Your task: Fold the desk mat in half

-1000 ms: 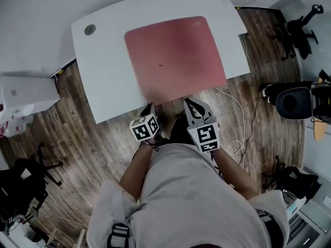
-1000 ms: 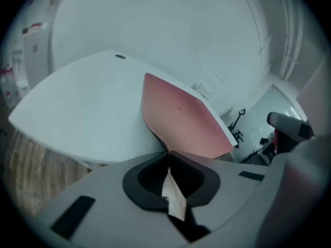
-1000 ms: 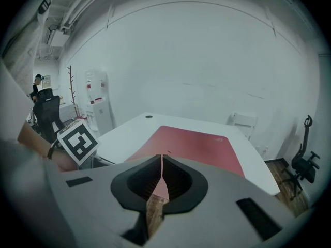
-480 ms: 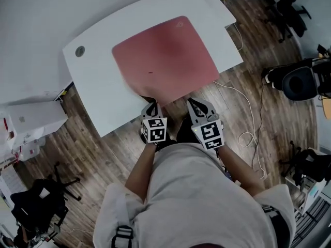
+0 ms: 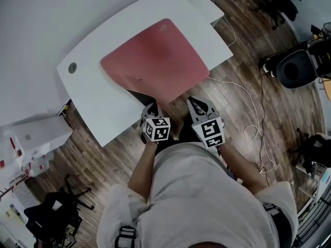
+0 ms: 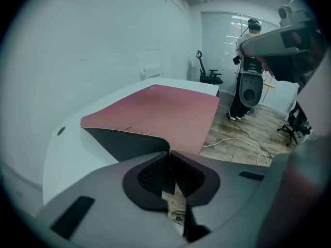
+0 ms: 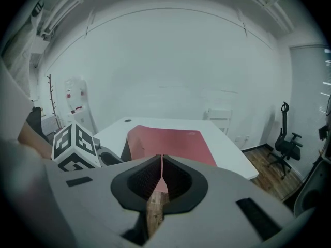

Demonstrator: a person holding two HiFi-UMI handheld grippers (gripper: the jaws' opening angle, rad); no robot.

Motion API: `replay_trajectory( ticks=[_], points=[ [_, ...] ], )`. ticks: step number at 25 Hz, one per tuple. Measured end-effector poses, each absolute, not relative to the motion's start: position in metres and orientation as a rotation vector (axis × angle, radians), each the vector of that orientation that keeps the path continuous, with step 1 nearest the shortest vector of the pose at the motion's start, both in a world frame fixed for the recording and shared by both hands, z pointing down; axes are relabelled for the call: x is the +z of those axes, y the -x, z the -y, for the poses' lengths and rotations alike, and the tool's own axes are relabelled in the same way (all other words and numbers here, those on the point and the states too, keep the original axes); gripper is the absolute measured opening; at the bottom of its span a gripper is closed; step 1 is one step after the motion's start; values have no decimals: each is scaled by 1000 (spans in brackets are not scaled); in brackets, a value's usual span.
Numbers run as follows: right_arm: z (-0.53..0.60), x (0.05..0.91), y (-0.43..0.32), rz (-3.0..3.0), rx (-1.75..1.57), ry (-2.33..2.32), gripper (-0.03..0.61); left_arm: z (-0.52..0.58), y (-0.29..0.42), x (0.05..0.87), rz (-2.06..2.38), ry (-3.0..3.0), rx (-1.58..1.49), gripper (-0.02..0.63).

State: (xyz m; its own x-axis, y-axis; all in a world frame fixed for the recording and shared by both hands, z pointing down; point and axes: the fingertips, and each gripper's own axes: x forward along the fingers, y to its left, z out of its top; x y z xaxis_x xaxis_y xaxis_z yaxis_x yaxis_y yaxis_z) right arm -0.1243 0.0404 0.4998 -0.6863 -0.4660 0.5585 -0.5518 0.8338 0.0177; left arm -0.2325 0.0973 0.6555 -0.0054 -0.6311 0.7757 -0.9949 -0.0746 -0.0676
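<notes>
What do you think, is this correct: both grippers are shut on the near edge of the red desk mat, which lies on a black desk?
Not quite: the head view shows the desk is white, not black. The rest holds: the left gripper and the right gripper are both shut on the near edge of the red desk mat.

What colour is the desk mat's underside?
The desk mat's underside is dark grey; clearest in the left gripper view.

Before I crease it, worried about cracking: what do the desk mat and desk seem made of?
Desk mat: probably fabric over rubber, matte pink-red top, dark underside; its lifted edge bends softly. Desk: smooth white, likely laminate, unclear.
</notes>
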Motion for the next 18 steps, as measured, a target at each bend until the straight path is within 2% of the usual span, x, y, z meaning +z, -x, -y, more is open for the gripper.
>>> replay_trajectory(
  ticks=[18],
  points=[
    [-7,493,77,2457,268,-871,41,-71,203,661,1587,-1798,1090,26]
  ],
)
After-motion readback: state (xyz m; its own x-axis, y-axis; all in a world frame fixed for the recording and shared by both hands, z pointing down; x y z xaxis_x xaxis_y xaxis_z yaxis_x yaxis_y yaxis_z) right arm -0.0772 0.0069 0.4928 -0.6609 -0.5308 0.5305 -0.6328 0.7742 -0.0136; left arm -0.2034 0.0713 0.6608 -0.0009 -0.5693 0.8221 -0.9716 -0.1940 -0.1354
